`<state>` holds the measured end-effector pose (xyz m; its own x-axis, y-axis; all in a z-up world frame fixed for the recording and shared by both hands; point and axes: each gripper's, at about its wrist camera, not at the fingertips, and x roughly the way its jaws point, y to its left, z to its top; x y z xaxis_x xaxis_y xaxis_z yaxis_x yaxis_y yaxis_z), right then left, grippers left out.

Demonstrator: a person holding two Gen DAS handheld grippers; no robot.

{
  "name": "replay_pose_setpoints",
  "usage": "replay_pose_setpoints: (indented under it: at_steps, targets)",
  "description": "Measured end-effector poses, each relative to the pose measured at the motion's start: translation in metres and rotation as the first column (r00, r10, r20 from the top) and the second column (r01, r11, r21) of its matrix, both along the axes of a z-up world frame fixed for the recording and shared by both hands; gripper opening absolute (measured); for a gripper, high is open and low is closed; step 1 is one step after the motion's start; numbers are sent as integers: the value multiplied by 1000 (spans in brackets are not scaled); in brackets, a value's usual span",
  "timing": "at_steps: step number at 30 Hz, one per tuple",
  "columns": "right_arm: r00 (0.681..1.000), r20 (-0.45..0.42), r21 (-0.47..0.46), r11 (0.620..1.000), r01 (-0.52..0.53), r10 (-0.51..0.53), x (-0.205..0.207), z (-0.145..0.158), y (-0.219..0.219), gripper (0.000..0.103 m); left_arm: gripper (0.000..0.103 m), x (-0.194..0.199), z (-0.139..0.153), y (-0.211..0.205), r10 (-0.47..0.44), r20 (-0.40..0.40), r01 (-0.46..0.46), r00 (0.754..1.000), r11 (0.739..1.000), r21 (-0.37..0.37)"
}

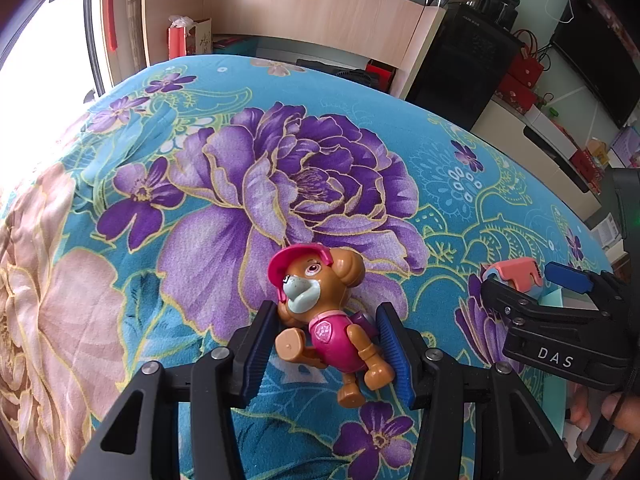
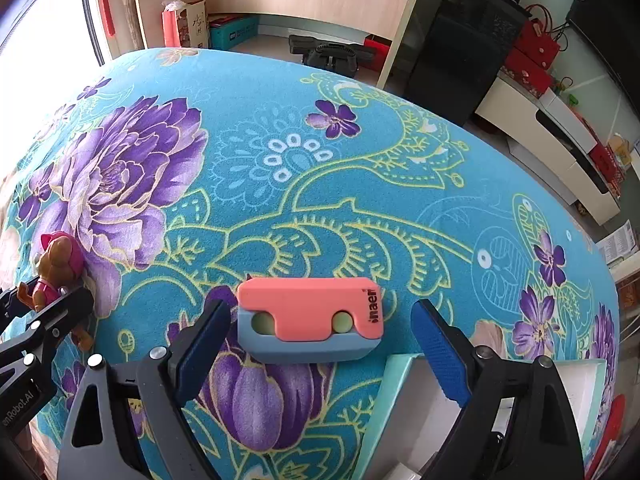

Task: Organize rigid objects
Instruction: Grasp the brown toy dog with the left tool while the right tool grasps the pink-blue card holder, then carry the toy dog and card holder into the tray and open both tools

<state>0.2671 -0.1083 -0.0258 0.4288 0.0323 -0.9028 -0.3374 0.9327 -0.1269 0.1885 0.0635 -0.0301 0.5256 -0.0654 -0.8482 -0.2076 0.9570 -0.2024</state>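
Bed cover (image 2: 320,184): teal fabric w/ large purple peony print, yellow vine outlines, pale pink blooms at left edge. Wooden desk (image 1: 304,12) behind bed, glass shelf on metal pegs above it. Red gift bag (image 2: 170,30) + teal box (image 2: 232,32) under desk. Black cabinet (image 2: 460,56) to right. Red boxes (image 2: 532,60) stacked on low white unit (image 2: 560,148). Red tassel (image 1: 112,12) hangs by bright window.

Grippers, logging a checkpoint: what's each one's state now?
Left gripper: shut on the brown-and-pink plastic puppy figure.
Right gripper: open, holding nothing.
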Motion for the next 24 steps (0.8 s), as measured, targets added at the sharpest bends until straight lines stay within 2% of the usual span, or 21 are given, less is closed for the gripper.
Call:
replay_pose_setpoints:
  at_steps: [3, 7, 11, 18, 24]
  targets:
    - [999, -31, -9, 1000, -21, 21, 10, -5, 1, 92, 54, 0, 0, 0, -1, -1, 1, 1000, 1000, 3]
    - [996, -73, 28, 998, -50, 52, 21, -8, -1, 88, 54, 1, -1, 0, -3, -1, 3, 1000, 1000, 6]
    - [993, -95, 62, 996, -65, 71, 26, -8, -1, 79, 54, 2, -1, -1, -5, -3, 5, 1000, 1000, 12]
    - [994, -93, 95, 994, -54, 63, 15, -9, 16, 71, 54, 2, -1, 0, -11, -3, 11, 1000, 1000, 10]
    - [996, -82, 120, 992, -33, 43, -4, -9, 25, 71, 54, 0, -1, 3, -9, 0, 9, 1000, 1000, -3]
